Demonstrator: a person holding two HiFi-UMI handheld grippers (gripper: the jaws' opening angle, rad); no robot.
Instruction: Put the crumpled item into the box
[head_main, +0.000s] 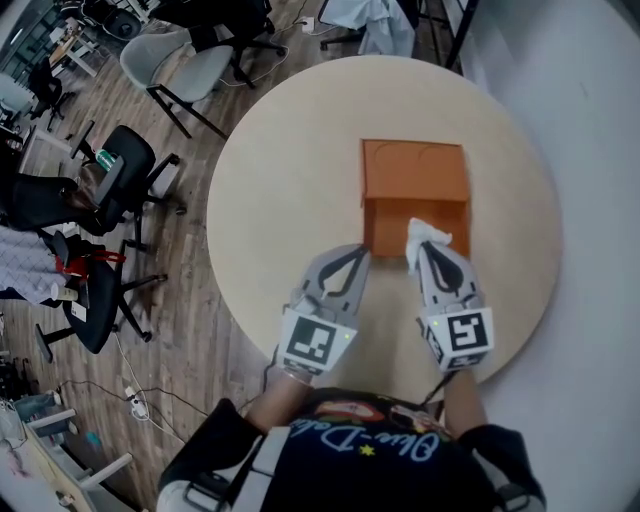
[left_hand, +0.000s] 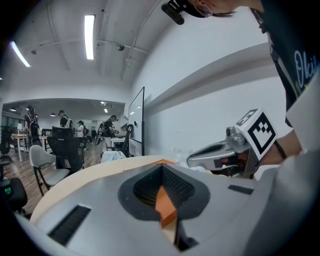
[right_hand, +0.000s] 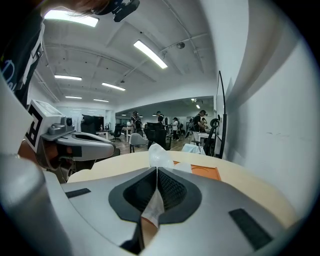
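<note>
Evidently the left hand-held gripper (head_main: 357, 254) was there as an anchor. Its jaws were closed on the near-left edge of the orange box (head_main: 415, 172), and the left gripper view showed a sliver of orange wall pinched between them. Held that way, the light box would probably not skid over the round counter (head_main: 270, 180) when something was dropped in. The box lay with its top open, as far as the head view showed, and nothing could be made out inside it.

At the box's near-right edge, the right hand-held gripper (head_main: 428, 252) was clamped on the crumpled item (head_main: 430, 233). This was a white wad of tissue or thin plastic (I could not tell which). Only a tail of it was caught between the jaws, and the bulk stuck out past the fingertips toward the box. That grip probably suited the job, since the wad led the way and should fall clear on release.

The item sat at the near rim, not yet inside. A short carry forward over the hollow seemed all that was left before letting go.
</note>
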